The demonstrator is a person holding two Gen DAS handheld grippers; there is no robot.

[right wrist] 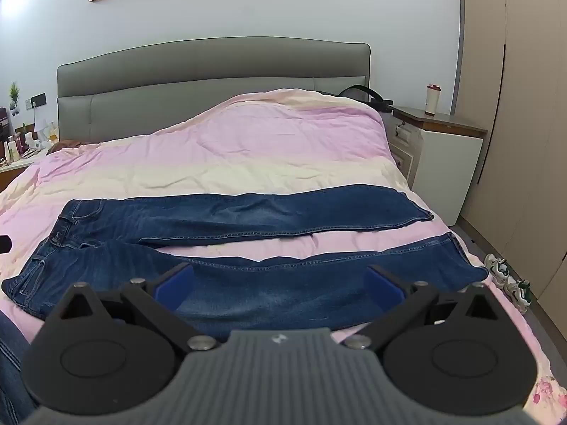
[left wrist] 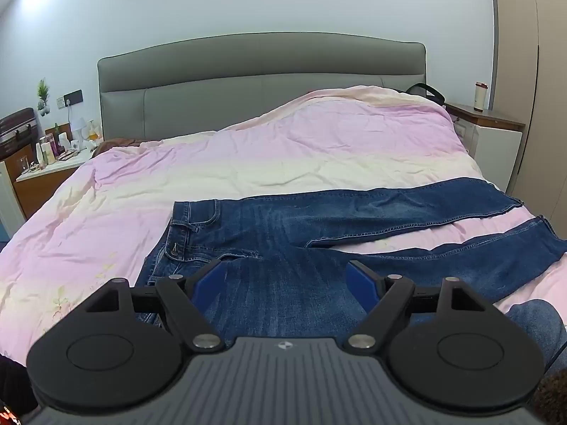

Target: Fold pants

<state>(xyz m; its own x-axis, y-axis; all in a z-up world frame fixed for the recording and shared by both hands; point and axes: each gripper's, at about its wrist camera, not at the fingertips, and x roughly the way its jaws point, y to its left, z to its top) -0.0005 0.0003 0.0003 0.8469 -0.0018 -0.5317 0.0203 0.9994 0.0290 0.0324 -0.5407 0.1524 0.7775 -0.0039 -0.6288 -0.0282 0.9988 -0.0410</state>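
- The left gripper (left wrist: 285, 276), a black linkage with blue pads on its fingers (left wrist: 209, 278), stands spread wide; nothing is caught between the pads.
- It hangs tilted down over the hip and upper-thigh part of the dark blue denim pants (left wrist: 283, 233); whether the pads touch the cloth cannot be told.
- The right gripper (right wrist: 280, 283), of the same black build with blue-padded fingers (right wrist: 175, 283), is likewise opened as wide as it goes and holds nothing.
- It is angled down over the near leg of the pants (right wrist: 248, 212), about midway along it; contact with the denim cannot be told.
- The pants lie flat and unfolded across the pink and cream quilt (left wrist: 248, 148) on the bed, waistband to the left, both legs running to the right and parted in a narrow V with quilt showing between them.
- The far leg lies straight; the near leg's hem reaches close to the right edge of the bed.
- Behind the quilt rises a grey padded headboard (left wrist: 262, 81).
- A white and brown bedside cabinet (right wrist: 446, 156) stands just beside the bed on the right, with a white lidded cup (right wrist: 433, 99) on top.
- White and green sneakers (right wrist: 510, 279) sit on the floor by the bed's right side.
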